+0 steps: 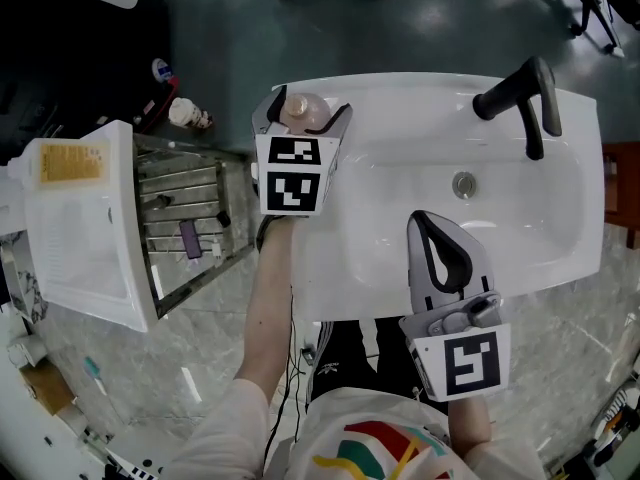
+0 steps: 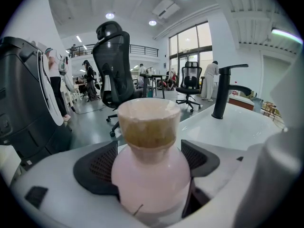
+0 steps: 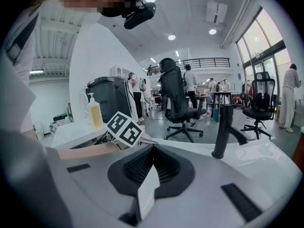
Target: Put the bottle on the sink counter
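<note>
1. Flagging risk: the bottle [image 2: 151, 175] was at the far-left corner of the sink counter [image 1: 400, 90]. Letting go there could've tipped it off the edge or into the basin.
2. L gripper [image 1: 307, 109] jaws were clamped on the bottle's body, cap upright above the pads. Couldn't tell if the base touched down.
3. R gripper [image 3: 151, 172] jaws were together, empty, well apart from the bottle.

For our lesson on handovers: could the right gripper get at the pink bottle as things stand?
Probably only partly. The open basin leaves the right gripper a free path, but the left gripper is clamped on the bottle at its sides, so only its cap is exposed, and the right jaws are shut.
</note>
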A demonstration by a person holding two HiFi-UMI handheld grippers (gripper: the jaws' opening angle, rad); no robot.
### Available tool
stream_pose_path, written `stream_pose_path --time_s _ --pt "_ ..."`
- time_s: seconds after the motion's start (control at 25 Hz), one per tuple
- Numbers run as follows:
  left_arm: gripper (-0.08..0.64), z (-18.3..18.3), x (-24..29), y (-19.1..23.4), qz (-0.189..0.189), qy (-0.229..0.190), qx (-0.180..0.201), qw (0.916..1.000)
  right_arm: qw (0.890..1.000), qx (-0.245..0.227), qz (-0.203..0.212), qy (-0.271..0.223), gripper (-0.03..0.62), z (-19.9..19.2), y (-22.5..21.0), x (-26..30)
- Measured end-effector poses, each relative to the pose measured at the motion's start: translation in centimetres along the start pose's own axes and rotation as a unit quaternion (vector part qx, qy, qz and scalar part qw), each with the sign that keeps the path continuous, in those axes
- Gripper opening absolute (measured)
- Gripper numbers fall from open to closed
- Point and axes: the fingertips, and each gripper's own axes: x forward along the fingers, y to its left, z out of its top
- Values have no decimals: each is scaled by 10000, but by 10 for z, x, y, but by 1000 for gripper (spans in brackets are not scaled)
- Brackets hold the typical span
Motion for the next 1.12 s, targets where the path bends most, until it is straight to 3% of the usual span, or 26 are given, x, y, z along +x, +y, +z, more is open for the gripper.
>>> stream_pose_path --time_s 0.28,0.64,0.76,0.88,1.0,1.12 --pt "393 39 -25 2 87 -455 -46 9989 9998 -42 -81 -181 12 21 -1 -5" --pt "385 161 -115 -15 21 -1555 314 9873 9952 -253 -329 -882 12 102 -4 -30" --pt "303 201 -152 -32 40 -1971 572 9787 9909 -332 -469 -1213 12 134 -10 -45" --pt "156 229 -182 -46 152 -2437 801 9664 9847 -427 -663 -1557 12 164 -13 -60" --pt "69 235 -218 -64 123 -2719 723 9595 9806 -534 -760 -1728 11 183 -8 -77" --pt "27 244 -257 -90 -2 -3136 542 9480 9760 -639 -884 -1884 12 197 -9 -96"
